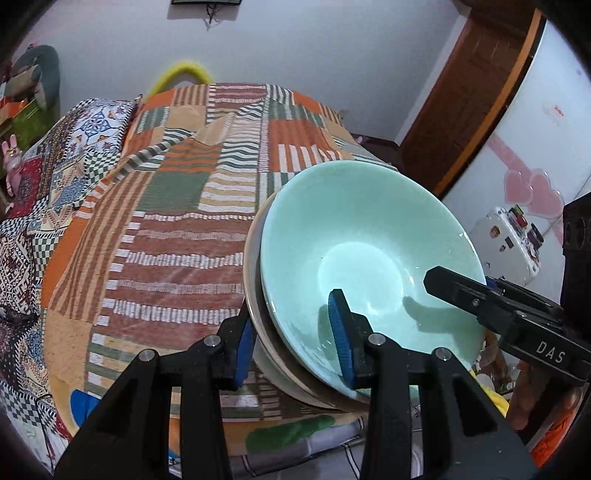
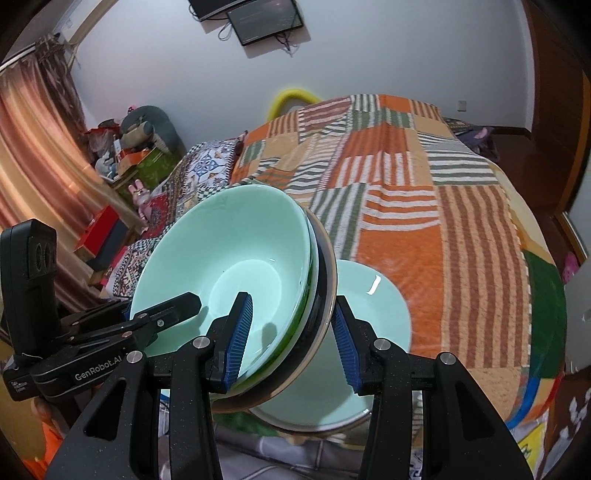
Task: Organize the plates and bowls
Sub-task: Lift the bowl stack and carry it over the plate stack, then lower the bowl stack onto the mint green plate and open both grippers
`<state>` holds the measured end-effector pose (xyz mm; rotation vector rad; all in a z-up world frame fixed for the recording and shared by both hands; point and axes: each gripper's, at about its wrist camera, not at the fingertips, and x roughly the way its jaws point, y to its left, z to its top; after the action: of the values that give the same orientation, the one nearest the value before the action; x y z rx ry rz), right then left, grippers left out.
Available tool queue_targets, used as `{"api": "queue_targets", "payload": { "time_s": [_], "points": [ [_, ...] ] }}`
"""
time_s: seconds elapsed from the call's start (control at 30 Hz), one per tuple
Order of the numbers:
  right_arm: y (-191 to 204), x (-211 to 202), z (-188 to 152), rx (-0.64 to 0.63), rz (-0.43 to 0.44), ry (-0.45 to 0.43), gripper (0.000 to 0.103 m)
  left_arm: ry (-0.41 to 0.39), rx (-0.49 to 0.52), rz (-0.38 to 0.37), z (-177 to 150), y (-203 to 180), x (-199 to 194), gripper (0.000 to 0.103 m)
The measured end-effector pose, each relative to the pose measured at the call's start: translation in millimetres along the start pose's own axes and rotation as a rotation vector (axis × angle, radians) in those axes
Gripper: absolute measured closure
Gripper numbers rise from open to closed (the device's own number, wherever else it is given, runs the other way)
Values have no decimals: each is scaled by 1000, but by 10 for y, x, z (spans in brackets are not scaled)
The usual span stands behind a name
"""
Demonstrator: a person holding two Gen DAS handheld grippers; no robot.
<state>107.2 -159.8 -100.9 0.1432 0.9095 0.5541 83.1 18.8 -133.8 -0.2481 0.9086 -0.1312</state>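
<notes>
**Both grippers clamped on nested bowl stack over bed**

Blue ribbed finger pads [image 1: 341, 334] sit closest to the lens, mounted on matte black plastic fingers. Left gripper [image 1: 293, 338] straddles the near rim of the bowl stack [image 1: 354, 258]: one pad inside the glossy mint-green top bowl, the other outside against the cream outer bowl, fingers narrowed onto the rims. Right gripper [image 2: 293, 338] grips the same stack [image 2: 236, 266] at the opposite rim, one pad inside the green bowl, the other pad close to the dark-banded outer rim; contact there unclear. Stack is round, smooth glazed ceramic, tilted, held above the bed edge. A mint-green plate [image 2: 373, 314], shiny and shallow, lies flat on the bed just behind the stack. Bedspread [image 1: 184, 221] is coarse woven patchwork, orange, brown and green stripes. White wall [image 2: 369, 55] behind, wall screen [image 2: 264, 18] mounted up top.
</notes>
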Motion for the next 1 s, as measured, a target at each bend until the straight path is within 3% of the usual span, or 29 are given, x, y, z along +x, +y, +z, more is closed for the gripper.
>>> {"api": "queue_targets", "payload": {
  "time_s": [0.37, 1.0],
  "points": [
    [-235, 36, -117, 56, -37, 36, 63, 75, 24, -23, -51, -158, 309, 65],
    [-384, 242, -208, 98, -43, 107, 63, 171, 6, -17, -116, -101, 683, 65]
  ]
}}
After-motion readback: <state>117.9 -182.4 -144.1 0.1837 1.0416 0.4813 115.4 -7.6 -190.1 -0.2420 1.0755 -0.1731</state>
